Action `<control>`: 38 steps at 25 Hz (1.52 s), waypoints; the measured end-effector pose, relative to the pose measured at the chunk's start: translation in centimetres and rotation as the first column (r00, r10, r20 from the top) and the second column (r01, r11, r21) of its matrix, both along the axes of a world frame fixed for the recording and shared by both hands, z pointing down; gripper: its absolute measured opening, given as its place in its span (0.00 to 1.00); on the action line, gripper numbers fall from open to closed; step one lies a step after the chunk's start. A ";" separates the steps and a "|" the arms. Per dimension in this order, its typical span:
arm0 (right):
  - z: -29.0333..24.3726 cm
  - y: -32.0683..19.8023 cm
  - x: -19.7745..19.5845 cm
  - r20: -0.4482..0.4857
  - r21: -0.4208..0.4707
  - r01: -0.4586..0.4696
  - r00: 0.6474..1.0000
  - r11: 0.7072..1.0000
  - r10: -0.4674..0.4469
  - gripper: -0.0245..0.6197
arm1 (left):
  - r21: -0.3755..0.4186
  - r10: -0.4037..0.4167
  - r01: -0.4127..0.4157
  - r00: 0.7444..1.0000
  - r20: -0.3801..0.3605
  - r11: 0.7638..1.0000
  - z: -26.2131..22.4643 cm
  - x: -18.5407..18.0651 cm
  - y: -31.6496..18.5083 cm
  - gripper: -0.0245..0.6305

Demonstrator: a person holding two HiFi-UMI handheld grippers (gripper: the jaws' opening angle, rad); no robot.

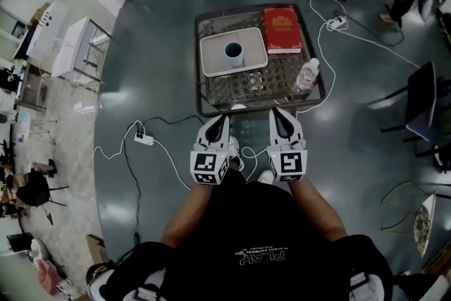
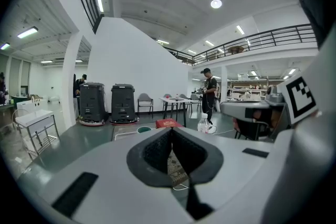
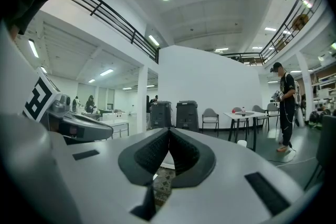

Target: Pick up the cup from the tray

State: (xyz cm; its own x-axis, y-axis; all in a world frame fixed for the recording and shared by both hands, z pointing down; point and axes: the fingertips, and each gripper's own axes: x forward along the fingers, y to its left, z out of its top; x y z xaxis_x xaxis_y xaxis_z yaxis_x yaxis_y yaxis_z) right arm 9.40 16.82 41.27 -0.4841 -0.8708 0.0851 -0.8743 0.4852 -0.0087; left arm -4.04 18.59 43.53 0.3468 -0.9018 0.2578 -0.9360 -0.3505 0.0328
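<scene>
A dark blue cup (image 1: 233, 53) stands upright in a white tray (image 1: 211, 61) on the low wicker table (image 1: 227, 87); its rim (image 2: 144, 129) peeks over the jaws in the left gripper view. My left gripper (image 1: 223, 120) is shut and empty, held near the table's front edge, well short of the cup. My right gripper (image 1: 279, 115) is beside it, also shut with nothing between its jaws. Both point toward the table.
A red book (image 1: 282, 29) lies at the table's back right and a clear water bottle (image 1: 307, 75) stands at its right edge. White cables (image 1: 320, 46) and a power strip (image 1: 144, 139) lie on the floor. A white rack (image 1: 81, 49) stands left, chairs (image 1: 423, 106) right.
</scene>
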 end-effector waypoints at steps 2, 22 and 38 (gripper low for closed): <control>0.0 -1.1 -0.2 -0.006 -0.003 -0.009 1.000 1.000 0.009 0.05 | 0.001 0.011 -0.011 1.000 -0.003 1.000 0.0 -0.1 -1.2 0.05; 2.4 -12.4 -5.7 -0.041 -0.088 -0.071 0.997 0.994 0.068 0.05 | -0.055 0.195 -0.200 0.977 -0.087 0.978 2.8 -2.3 -15.1 0.05; 3.7 -18.9 -6.6 -0.076 -0.110 -0.037 0.997 0.993 0.029 0.05 | -0.044 0.232 -0.237 0.968 -0.099 0.971 4.5 -1.9 -19.6 0.05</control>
